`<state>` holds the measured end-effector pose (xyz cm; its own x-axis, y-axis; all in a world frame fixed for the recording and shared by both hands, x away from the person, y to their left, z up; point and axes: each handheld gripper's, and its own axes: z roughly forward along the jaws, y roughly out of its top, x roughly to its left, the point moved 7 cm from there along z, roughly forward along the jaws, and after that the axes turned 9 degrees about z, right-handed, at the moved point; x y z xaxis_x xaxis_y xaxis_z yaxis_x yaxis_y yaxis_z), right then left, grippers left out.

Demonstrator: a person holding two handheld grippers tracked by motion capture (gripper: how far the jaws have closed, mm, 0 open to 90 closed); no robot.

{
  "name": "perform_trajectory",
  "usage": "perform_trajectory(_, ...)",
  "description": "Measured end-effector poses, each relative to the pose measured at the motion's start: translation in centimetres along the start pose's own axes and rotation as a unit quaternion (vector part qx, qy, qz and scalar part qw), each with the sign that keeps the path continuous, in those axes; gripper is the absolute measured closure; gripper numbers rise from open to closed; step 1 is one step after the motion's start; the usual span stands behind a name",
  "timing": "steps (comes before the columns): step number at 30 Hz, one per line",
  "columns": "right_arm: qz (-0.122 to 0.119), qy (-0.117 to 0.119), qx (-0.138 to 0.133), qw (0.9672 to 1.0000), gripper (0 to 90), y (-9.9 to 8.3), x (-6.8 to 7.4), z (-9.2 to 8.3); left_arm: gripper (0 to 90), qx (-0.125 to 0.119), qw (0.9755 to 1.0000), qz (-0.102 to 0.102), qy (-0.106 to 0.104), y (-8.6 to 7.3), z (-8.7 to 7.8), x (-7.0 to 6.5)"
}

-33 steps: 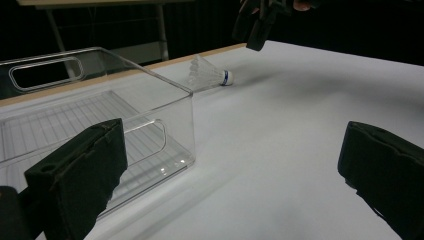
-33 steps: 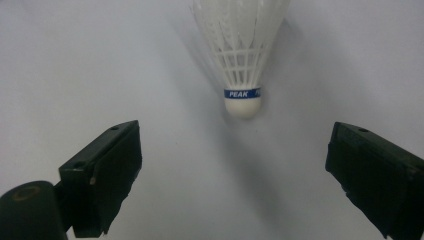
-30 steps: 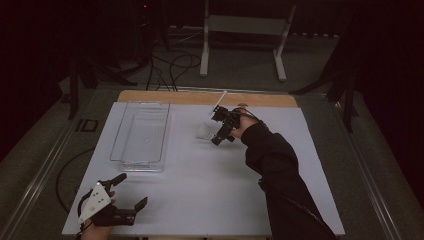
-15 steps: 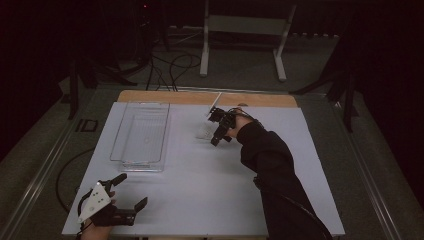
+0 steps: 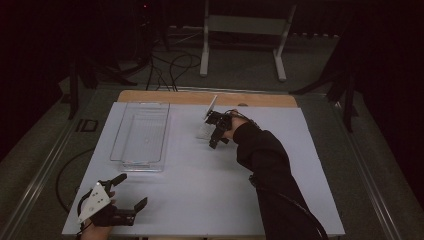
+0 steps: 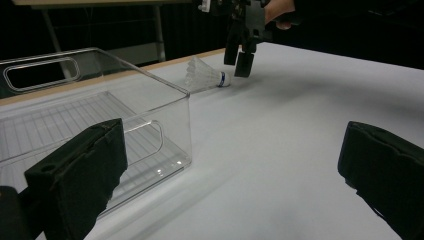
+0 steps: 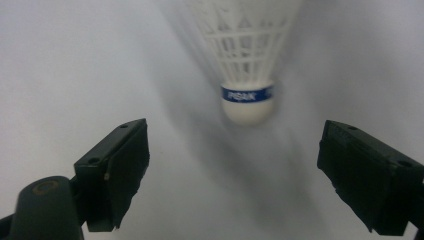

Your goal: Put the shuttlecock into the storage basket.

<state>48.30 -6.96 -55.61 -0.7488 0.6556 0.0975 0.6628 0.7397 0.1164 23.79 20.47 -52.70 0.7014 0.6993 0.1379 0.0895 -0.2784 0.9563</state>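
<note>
The shuttlecock (image 7: 247,75) lay on the worktop (image 5: 200,190), right of the bin (image 5: 141,132). Right gripper (image 7: 235,170) jaws, spread and empty, should straddle the cork squarely before pinching; left gripper (image 5: 120,197) jaws spread, idle.

High view: dim, room around the counter (image 5: 200,190) nearly black, only its white top lit from above. Right gripper view: shuttlecock (image 7: 247,75) motion-blurred, soft shadow smearing below it. Left gripper view: sharper, small glare spots on clear bin (image 6: 165,125), near pads soft.
</note>
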Motion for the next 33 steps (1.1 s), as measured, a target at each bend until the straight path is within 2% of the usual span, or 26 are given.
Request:
perform_trajectory(5, -0.013, -0.016, 0.004, 0.9998, 11.3, 0.2, 0.4, 0.9, 0.2, -0.001, 1.0, -0.001, -0.001, 0.0, 0.0, 0.0)
perform_trajectory(7, -0.017, -0.012, 0.008, 0.9998, 11.5, 0.2, 0.5, 1.1, 0.2, -0.001, 1.0, -0.001, -0.001, 0.0, 0.0, 0.0)
perform_trajectory(9, -0.025, -0.026, 0.009, 0.9993, 22.6, 0.3, 0.2, 1.3, 0.2, -0.002, 1.0, -0.002, -0.002, 0.0, 0.0, 0.0)
perform_trajectory(12, -0.028, -0.029, 0.0, 0.9992, 25.5, 0.5, 0.0, 1.3, 0.2, -0.002, 1.0, 0.0, -0.002, 0.0, 0.0, -0.1)
perform_trajectory(14, -0.028, -0.029, -0.005, 0.9992, 32.0, 0.7, -0.1, 1.1, 0.2, -0.002, 1.0, 0.001, -0.003, 0.1, 0.0, -0.1)
perform_trajectory(17, -0.023, -0.031, -0.006, 0.9993, 36.3, 0.9, -0.2, 1.1, 0.2, -0.001, 1.0, 0.001, -0.004, 0.0, 0.0, -0.2)
perform_trajectory(18, -0.025, -0.029, -0.004, 0.9993, 42.5, 0.9, -0.2, 1.1, 0.2, -0.001, 1.0, 0.001, -0.005, 0.0, 0.0, -0.2)
perform_trajectory(21, -0.031, -0.031, -0.003, 0.999, 48.7, 1.0, -0.2, 1.3, 0.2, -0.002, 1.0, 0.0, -0.003, 0.1, 0.0, -0.1)
perform_trajectory(33, -0.034, -0.042, -0.001, 0.9986, 61.6, 1.6, -0.7, 1.8, 0.2, -0.003, 1.0, -0.002, -0.004, 0.1, -0.1, -0.1)
